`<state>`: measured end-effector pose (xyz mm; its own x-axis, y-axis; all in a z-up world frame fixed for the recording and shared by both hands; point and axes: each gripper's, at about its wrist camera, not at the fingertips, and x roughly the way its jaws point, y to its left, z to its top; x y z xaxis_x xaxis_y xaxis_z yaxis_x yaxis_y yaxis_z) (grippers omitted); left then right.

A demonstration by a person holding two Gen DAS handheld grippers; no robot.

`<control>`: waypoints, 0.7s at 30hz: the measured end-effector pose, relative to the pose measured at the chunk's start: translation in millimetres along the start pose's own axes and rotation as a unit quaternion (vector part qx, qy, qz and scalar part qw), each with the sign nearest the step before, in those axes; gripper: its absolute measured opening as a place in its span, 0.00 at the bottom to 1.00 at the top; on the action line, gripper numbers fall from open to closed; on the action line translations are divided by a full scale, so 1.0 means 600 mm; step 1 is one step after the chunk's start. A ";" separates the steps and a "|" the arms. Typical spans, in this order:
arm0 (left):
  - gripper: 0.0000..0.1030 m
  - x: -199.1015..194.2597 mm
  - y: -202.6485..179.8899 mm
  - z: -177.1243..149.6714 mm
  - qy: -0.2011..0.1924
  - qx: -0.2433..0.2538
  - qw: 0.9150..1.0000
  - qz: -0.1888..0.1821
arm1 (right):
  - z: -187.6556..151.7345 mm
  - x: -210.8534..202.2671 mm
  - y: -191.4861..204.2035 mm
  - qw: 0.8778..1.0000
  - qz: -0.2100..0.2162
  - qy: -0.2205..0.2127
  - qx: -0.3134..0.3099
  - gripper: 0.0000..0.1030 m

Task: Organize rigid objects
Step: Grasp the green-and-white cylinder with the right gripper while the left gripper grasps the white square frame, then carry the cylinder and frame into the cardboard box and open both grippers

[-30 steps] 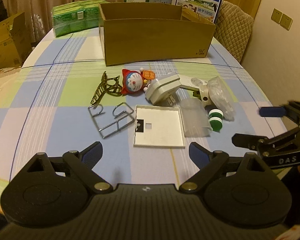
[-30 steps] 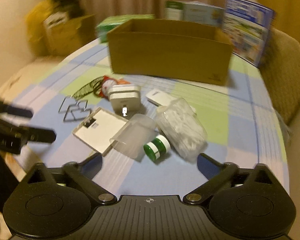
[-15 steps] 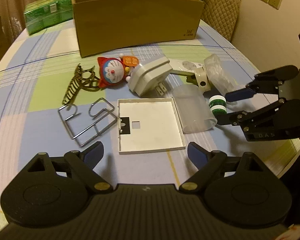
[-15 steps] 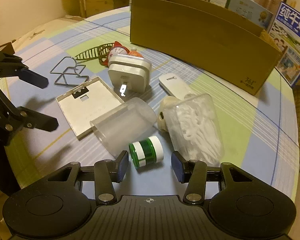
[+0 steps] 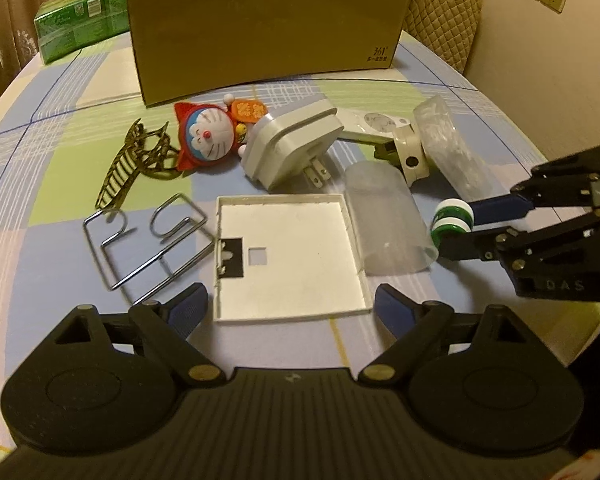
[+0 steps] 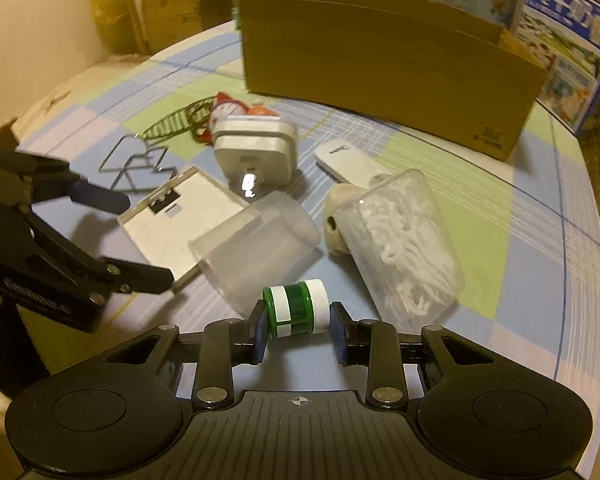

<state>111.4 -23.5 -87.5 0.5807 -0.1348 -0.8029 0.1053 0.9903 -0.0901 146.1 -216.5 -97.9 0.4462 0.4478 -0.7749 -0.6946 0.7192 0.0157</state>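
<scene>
checked tablecloth (image 5: pixel 52 264) carries clutter beside cardboard box (image 5: pixel 260 28).

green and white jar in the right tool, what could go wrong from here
1. The right tool grips the green and white jar by its two ends, near the fingertips; the round jar may slip or roll out when lifted.
2. The frosted plastic cup lies right beside the jar, so lifting could nudge it and set it rolling.
3. The open left tool hovers over the white square plate close by; the two tools could bump.

Right tool (image 6: pixel 299 330) clamps the small green jar (image 6: pixel 296 314).
</scene>
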 end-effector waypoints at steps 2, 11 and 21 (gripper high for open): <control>0.87 0.007 -0.008 0.004 -0.001 0.005 1.000 0.009 | 0.000 -0.004 -0.005 1.000 0.001 -0.006 0.017 0.28; 0.84 0.017 -0.019 0.005 0.001 0.018 0.999 0.044 | 0.000 -0.017 -0.019 0.999 -0.013 -0.019 0.046 0.28; 0.86 -0.010 -0.006 -0.026 0.013 0.012 0.999 0.050 | -0.004 -0.026 0.002 0.997 -0.005 -0.027 0.066 0.28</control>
<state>95.1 -25.6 -91.8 0.5675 -0.0332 -0.8227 0.0674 0.9977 0.0063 136.8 -223.5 -87.5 0.4850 0.4647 -0.7408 -0.6111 0.7861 0.0931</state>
